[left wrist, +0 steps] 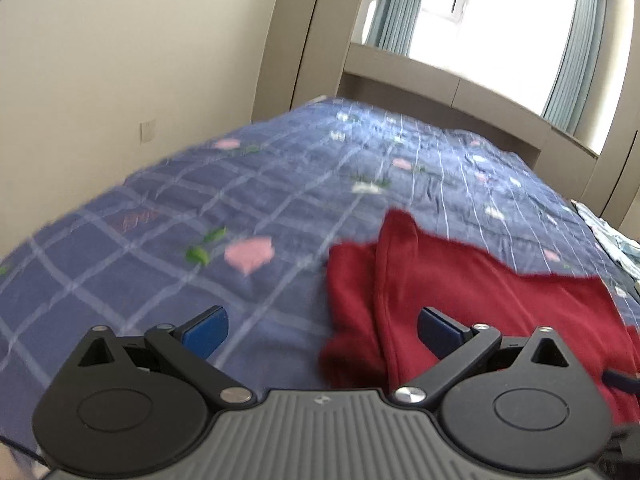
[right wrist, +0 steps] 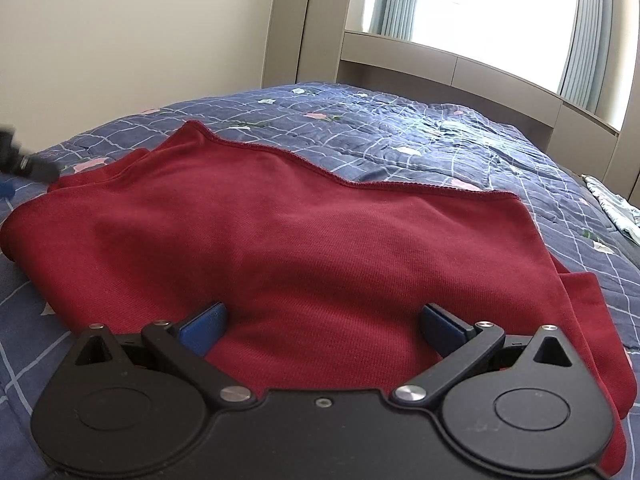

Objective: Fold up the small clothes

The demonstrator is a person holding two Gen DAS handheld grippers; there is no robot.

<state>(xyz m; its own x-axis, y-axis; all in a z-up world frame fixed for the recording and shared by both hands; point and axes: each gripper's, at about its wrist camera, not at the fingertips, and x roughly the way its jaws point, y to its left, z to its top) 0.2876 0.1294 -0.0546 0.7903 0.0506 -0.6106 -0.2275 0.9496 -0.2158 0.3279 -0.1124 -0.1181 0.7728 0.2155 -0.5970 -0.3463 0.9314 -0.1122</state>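
Observation:
A dark red garment point(right wrist: 304, 240) lies spread on the blue checked bedspread point(right wrist: 440, 148), its hemmed edge toward the far side. My right gripper point(right wrist: 322, 330) is open and empty, low over the near part of the garment. In the left wrist view the garment point(left wrist: 460, 292) lies to the right, with a fold along its left side. My left gripper point(left wrist: 322, 330) is open and empty, over the garment's left edge and the bedspread point(left wrist: 200, 200). The left gripper's tip shows at the far left of the right wrist view point(right wrist: 24, 164).
The bed fills both views. A light patterned cloth point(right wrist: 612, 208) lies at the bed's right edge. A beige headboard shelf point(right wrist: 460, 76) and a window with grey-blue curtains point(right wrist: 592, 40) stand beyond. A cream wall point(left wrist: 120, 60) is on the left.

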